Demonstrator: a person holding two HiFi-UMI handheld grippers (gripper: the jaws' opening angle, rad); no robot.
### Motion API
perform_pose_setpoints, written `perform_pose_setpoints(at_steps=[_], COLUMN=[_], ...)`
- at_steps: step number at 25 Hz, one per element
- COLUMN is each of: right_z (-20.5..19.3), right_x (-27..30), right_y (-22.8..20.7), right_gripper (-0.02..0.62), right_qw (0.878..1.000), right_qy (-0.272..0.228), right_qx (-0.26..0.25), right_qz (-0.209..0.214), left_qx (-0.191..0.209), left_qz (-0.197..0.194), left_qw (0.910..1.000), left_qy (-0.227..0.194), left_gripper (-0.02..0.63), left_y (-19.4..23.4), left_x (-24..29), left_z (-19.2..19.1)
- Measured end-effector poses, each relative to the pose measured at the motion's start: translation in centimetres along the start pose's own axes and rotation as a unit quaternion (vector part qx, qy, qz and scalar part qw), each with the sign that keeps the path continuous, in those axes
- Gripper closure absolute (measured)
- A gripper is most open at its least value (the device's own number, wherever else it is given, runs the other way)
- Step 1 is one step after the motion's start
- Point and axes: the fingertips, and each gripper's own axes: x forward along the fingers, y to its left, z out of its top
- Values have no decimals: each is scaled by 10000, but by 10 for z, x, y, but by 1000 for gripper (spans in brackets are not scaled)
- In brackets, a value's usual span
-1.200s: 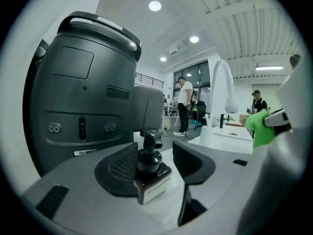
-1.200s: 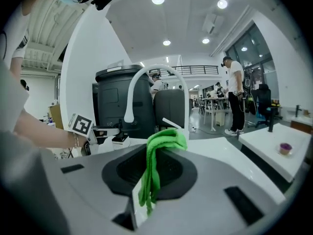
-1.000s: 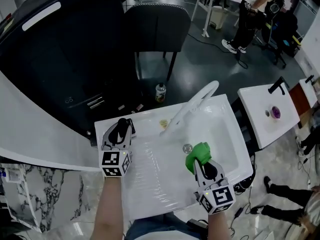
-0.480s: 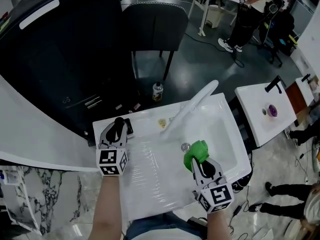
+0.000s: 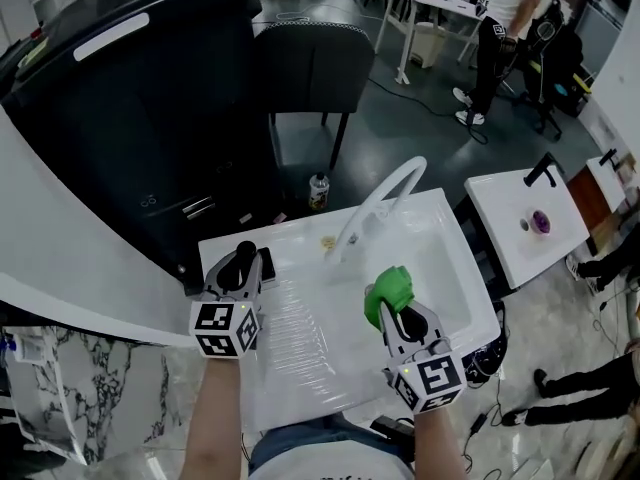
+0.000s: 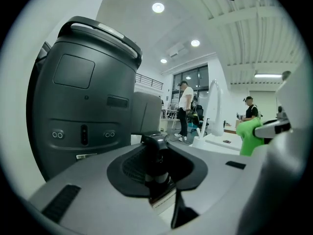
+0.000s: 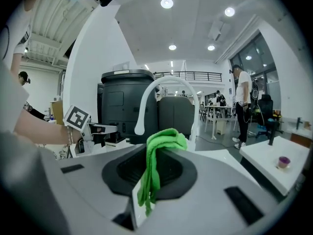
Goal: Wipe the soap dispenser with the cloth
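Grippers: left gripper (image 5: 238, 268) at 8 o'clock in the head view, right gripper (image 5: 402, 320) at 5 o'clock.
Left grip: jaws clamped on the soap dispenser (image 6: 156, 151), dark pump head poking up between them.
Right grip: jaws pinching the green cloth (image 5: 388, 293), bunched at the tips, a tail hanging down between the pads.
Soap dispenser: upright, over the left rim of the sink (image 5: 455, 298).
Cloth: at 3 o'clock of the dispenser, well apart, no contact!
Drainboard (image 5: 300, 338): ribbed, white, between the two grippers.
Faucet (image 5: 378, 200): white arch, at 12 o'clock of the cloth.
Bottle (image 5: 319, 190): on the dark floor, just past the far rim.
Chair (image 5: 315, 63): dark, at 12 o'clock beyond the bottle.
Person (image 5: 505, 28): far off at 1 o'clock, standing by tables.
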Motion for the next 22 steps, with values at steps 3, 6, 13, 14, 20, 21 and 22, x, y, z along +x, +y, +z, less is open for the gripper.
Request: perform_pose_setpoints(at_steps=[3,6,13,14,20,21,22], right_z=[12,19,30,30,29,29,29], right_x=[-6,-12,-18,-18,-14,-14,-13], right_y=[5,10,26,29,51,54,58], right_gripper=[546,546,546,546,546,546,546], right_qw=[9999,9996,9990,9989,9982,9980,9977], right_qy=[-138,-235,-385,-394,-395,-383,-372], right_qx=[-90,-123,-199,-209,-308,-332,-355], right_qz=[4,11,96,121,340,388,438], left_qx=[-65,-166,-1332,-1483,-2289,-2393,-2481], left_qz=[-63,-99,-169,-180,-280,-291,-304], left_qw=[10000,9998,9907,9885,9716,9688,9661], left_qy=[-6,72,221,253,529,583,641], left_gripper=[513,513,512,512,512,512,512], left_y=[-7,-12,-17,-19,-36,-39,-43], left_x=[-12,-23,-41,-42,-45,-45,-45], left_z=[12,20,27,26,17,14,12])
